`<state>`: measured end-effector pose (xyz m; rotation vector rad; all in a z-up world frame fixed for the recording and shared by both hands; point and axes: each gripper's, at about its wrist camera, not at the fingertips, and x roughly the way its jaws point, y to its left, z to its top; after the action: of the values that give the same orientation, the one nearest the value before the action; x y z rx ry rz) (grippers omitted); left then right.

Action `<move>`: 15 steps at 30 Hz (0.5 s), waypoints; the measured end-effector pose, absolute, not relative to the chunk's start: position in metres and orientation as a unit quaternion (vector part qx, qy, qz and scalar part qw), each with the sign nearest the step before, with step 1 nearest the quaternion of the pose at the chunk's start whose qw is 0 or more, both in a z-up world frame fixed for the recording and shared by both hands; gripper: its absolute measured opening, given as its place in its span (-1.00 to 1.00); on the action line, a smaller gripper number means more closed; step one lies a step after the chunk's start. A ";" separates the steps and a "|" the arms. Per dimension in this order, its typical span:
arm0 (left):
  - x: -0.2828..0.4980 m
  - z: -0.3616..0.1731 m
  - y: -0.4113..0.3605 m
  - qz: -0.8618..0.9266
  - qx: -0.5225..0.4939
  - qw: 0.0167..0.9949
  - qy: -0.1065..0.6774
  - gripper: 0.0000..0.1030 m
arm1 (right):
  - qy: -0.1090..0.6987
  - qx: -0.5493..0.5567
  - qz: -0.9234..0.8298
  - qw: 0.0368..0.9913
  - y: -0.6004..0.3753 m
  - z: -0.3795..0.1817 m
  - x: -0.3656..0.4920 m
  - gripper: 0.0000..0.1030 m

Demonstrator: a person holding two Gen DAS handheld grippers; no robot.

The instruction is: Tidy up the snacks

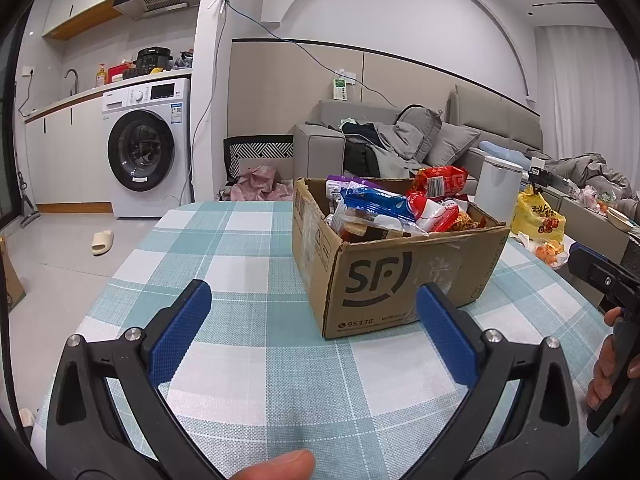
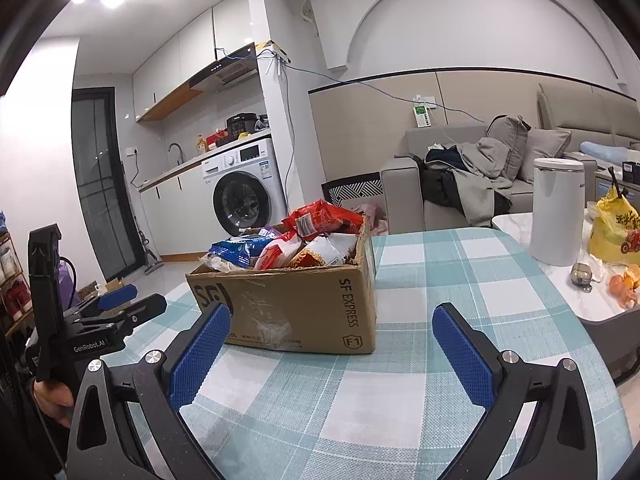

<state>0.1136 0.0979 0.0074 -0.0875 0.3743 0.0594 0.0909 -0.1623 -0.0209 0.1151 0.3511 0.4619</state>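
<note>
A brown SF cardboard box (image 1: 384,280) (image 2: 296,304) stands on the checked tablecloth, heaped with snack packets. Among them are a blue packet (image 1: 376,202) (image 2: 236,250) and a red packet (image 1: 440,182) (image 2: 320,218). My left gripper (image 1: 314,300) hovers open above the cloth, just short of the box's near corner, nothing between its blue pads. My right gripper (image 2: 332,324) is open too, low over the cloth in front of the box. The left gripper (image 2: 120,304) also shows at the left edge of the right wrist view, held by a hand.
The table (image 1: 240,240) carries a teal and white checked cloth. A white canister (image 2: 558,212), a yellow bag (image 2: 612,232) and orange peels (image 2: 624,284) sit on a marble-topped surface right of it. Behind are a grey sofa (image 1: 400,140) and a washing machine (image 1: 146,148).
</note>
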 end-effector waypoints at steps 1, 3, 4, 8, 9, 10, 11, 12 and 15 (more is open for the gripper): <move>0.114 0.007 0.098 0.029 -0.043 0.981 0.186 0.98 | 0.173 0.054 0.229 0.956 -0.161 -0.021 0.091 1.00; 0.114 0.007 0.098 0.029 -0.043 0.981 0.186 0.98 | 0.173 0.051 0.229 0.957 -0.160 -0.021 0.091 1.00; 0.114 0.007 0.098 0.029 -0.043 0.981 0.186 0.98 | 0.173 0.051 0.229 0.957 -0.160 -0.021 0.091 1.00; 0.114 0.007 0.097 0.028 -0.043 0.981 0.185 0.98 | 0.173 0.051 0.229 0.956 -0.159 -0.021 0.091 1.00; 0.114 0.007 0.097 0.028 -0.043 0.981 0.185 0.98 | 0.173 0.051 0.229 0.957 -0.160 -0.021 0.091 1.00; 0.113 0.007 0.098 0.029 -0.043 0.981 0.185 0.98 | 0.173 0.051 0.229 0.957 -0.159 -0.021 0.091 1.00; 0.114 0.007 0.097 0.028 -0.043 0.981 0.185 0.98 | 0.173 0.051 0.230 0.956 -0.159 -0.021 0.091 1.00; 0.113 0.007 0.098 0.029 -0.043 0.981 0.185 0.98 | 0.173 0.051 0.229 0.956 -0.159 -0.021 0.091 1.00; 0.113 0.007 0.098 0.029 -0.043 0.981 0.185 0.98 | 0.173 0.051 0.229 0.956 -0.159 -0.021 0.091 1.00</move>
<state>0.1134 0.0977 0.0071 -0.0868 0.3726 0.0574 0.0911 -0.1594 -0.0210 0.1039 0.3515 0.4657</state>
